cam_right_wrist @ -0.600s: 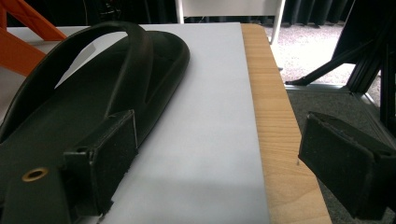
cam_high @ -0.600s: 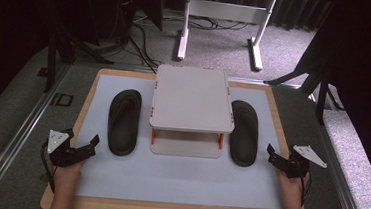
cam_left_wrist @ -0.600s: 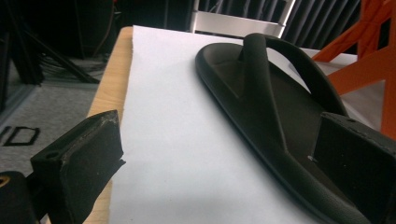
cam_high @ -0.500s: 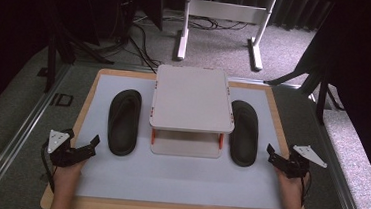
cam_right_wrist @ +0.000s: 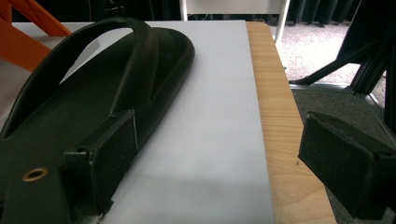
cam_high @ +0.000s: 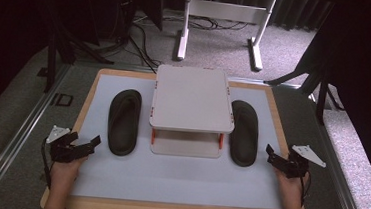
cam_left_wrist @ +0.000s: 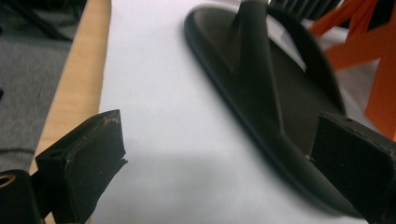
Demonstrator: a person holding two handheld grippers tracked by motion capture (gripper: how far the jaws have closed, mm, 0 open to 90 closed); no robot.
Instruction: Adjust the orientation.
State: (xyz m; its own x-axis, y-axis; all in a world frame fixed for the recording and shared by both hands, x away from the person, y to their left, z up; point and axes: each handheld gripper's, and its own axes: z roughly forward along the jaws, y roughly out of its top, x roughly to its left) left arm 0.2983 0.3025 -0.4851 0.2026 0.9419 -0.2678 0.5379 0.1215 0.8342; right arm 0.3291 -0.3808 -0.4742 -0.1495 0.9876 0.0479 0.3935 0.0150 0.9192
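Fingers on my left gripper [cam_high: 86, 144] stand wide apart with nothing between them, and those on my right gripper [cam_high: 274, 156] are spread just as wide and just as empty. Each set points at a black sandal on the counter [cam_high: 178, 176]: the left sandal [cam_high: 124, 121] lies just ahead of my left hand, to the left of the small white two-tier shelf [cam_high: 191, 105], and the right sandal [cam_high: 244, 131] lies on the shelf's other side, near my right hand. Both rest flat, soles down, toes away from me.

From the left gripper view the left sandal [cam_left_wrist: 261, 102] looks like moulded foam or rubber, so I judge it light, somewhat springy and matte enough not to slip. Its Y-shaped strap [cam_left_wrist: 254, 60] rises clear of the footbed, which gives my fingers a ridge to close on. I would take the strap near its stem, or pinch the sole's edge at the heel, where it seems thick.

In the right gripper view the right sandal [cam_right_wrist: 93, 88] has one of my fingers [cam_right_wrist: 105, 163] right beside its heel; the arched strap [cam_right_wrist: 140, 46] there is the easier hold. A soft sole may sag when lifted by one end.
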